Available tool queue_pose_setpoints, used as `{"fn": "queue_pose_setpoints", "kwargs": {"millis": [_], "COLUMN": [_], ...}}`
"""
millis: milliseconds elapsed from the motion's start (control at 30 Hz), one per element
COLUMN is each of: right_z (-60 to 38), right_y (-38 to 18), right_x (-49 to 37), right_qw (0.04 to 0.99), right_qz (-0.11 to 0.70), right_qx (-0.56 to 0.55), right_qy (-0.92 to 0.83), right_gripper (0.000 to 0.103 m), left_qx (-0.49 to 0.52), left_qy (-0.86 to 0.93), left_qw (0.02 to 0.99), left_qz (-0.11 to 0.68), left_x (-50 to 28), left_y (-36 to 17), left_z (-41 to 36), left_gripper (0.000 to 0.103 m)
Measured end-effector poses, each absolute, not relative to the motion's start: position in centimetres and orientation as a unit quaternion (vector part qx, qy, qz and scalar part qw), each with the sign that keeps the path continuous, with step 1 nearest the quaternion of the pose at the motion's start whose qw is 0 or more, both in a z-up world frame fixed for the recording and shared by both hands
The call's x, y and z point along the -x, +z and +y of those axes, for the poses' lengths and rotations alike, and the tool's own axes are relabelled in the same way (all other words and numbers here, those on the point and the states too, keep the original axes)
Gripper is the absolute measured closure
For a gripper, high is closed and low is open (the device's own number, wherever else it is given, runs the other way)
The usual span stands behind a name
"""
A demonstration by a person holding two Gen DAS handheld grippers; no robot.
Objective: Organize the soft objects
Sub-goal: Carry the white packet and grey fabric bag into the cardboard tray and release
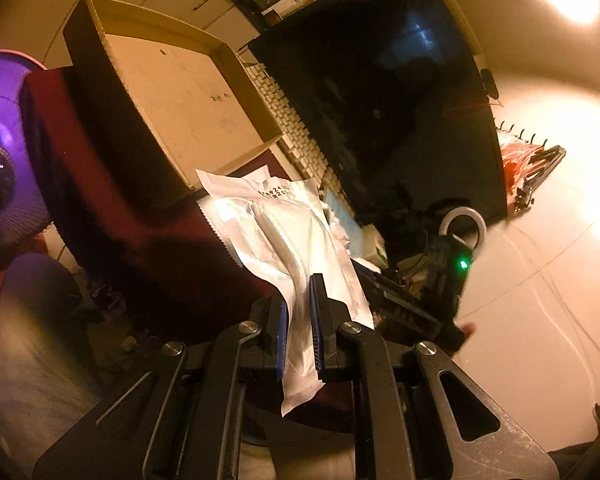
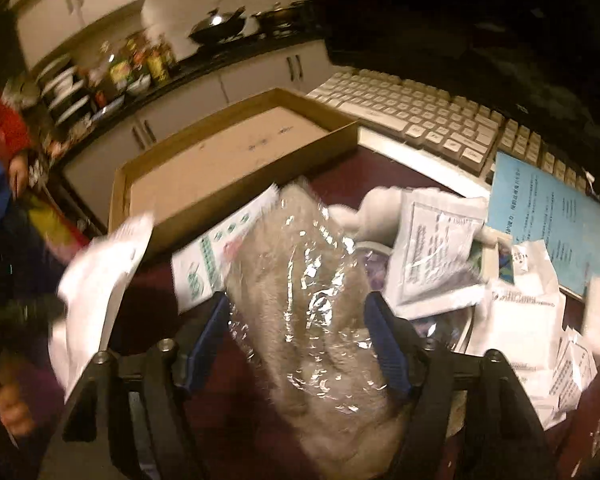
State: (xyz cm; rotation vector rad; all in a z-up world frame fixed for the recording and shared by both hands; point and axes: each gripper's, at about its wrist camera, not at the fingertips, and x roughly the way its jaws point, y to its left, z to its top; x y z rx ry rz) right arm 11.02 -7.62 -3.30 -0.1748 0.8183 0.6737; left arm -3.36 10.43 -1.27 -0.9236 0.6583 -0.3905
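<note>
My left gripper (image 1: 299,296) is shut on the lower end of a flat silvery-white foil pouch (image 1: 276,220), which sticks up and away over the dark red table cover (image 1: 140,248). Beyond it stands an open shallow cardboard box (image 1: 180,100), nothing showing inside. In the right wrist view my right gripper (image 2: 298,300) stands wide open around a grey soft bundle in crinkled clear wrap (image 2: 300,272); the bundle lies on the table between the blue pads. The same box (image 2: 236,196) sits just behind the bundle. A blurred white pouch (image 2: 96,280) shows at the left.
A pile of white sachets (image 2: 520,320) and a green-printed packet (image 2: 204,264) lie around the bundle. A white keyboard (image 2: 420,116), a blue sheet (image 2: 548,216) and a dark monitor (image 1: 380,100) line the far side. A person's red sleeve (image 2: 0,128) is at the left.
</note>
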Motion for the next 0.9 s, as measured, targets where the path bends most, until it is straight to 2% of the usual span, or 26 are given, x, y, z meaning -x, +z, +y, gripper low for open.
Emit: {"fn": "queue_pose_setpoints", "kwargs": {"millis": [267, 433, 467, 533, 633, 900], "right_z": [-5.9, -6.5, -6.9, -7.5, -8.6, -9.4], "right_y": [-5.3, -5.2, -5.0, -4.6, -3.9, -2.4], "right_x": [-10.0, -10.8, -11.0, -10.9, -10.1, -10.3], "right_qw": [0.871, 0.878, 0.881, 0.887, 0.891, 0.899], "right_qz": [0.349, 0.363, 0.367, 0.367, 0.353, 0.322], "right_qx": [0.207, 0.181, 0.162, 0.140, 0.089, 0.039], "right_qy": [0.278, 0.254, 0.252, 0.245, 0.273, 0.295], "right_gripper": [0.031, 0.033, 0.035, 0.050, 0.061, 0.070], "left_qx": [0.435, 0.437, 0.449, 0.446, 0.420, 0.398], "left_qy": [-0.183, -0.142, -0.150, -0.145, -0.120, -0.104], "left_qw": [0.841, 0.854, 0.848, 0.852, 0.872, 0.887], "left_qz": [0.265, 0.243, 0.238, 0.233, 0.221, 0.212], "left_x": [3.7, 3.3, 3.0, 2.5, 1.9, 0.5], "left_y": [1.0, 2.1, 2.1, 2.3, 2.7, 3.8], "left_z": [12.3, 14.9, 15.3, 15.4, 15.3, 15.4], "left_gripper": [0.095, 0.095, 0.095, 0.095, 0.095, 0.095]}}
